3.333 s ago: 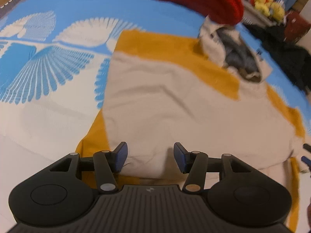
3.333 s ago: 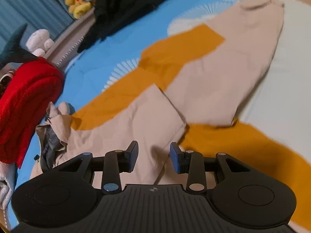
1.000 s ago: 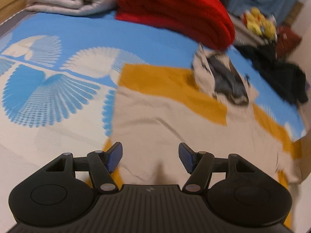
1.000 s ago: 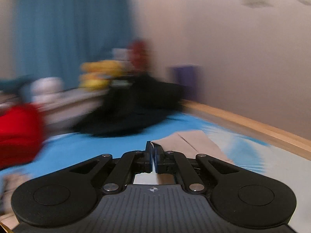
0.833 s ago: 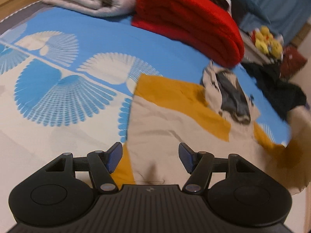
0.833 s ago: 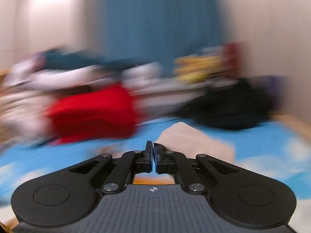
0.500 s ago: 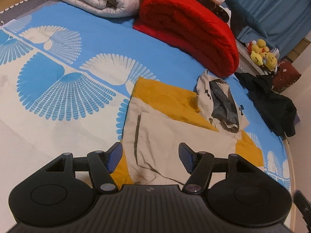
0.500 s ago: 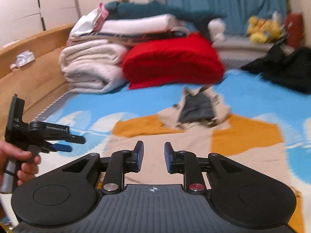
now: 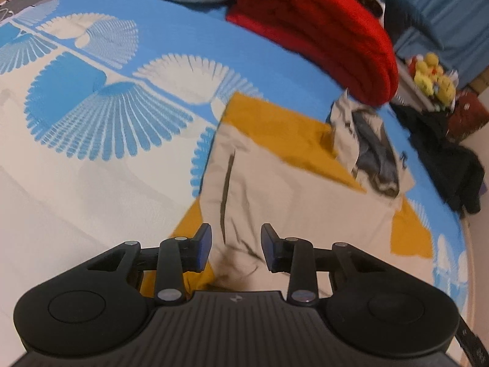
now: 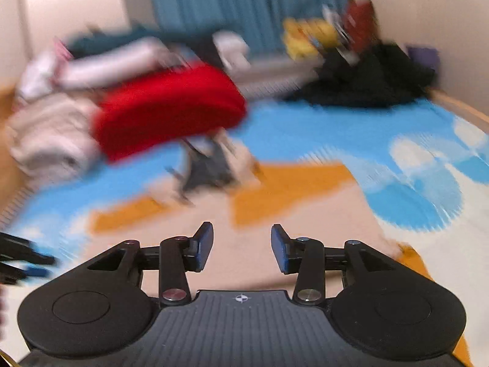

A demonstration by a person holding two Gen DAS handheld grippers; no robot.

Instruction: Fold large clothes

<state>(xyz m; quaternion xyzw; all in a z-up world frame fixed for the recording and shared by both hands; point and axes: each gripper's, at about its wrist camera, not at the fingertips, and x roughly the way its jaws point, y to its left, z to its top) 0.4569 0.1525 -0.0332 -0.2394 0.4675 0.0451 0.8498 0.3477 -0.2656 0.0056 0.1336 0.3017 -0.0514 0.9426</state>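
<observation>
- Lay flat on the blue-and-white bedspread (image 9: 91,165): the beige-and-mustard jacket (image 9: 293,202), sleeves folded in, hood (image 9: 373,146) at the far end near the red blanket (image 9: 321,27).
- Hung over the jacket's near left hem: left gripper (image 9: 235,247), jaws apart and just narrowed, wrinkled cloth seen in the gap, pads not pressed on it.
- Hung over the jacket's near edge, in a blurred view: right gripper (image 10: 242,246), jaws apart and just widened, nothing gripped.
- Showed at the far left edge of the right view: the left gripper's dark fingers.
- Sat far right, off the jacket: black clothes (image 9: 449,165) and yellow toys (image 9: 434,73).
</observation>
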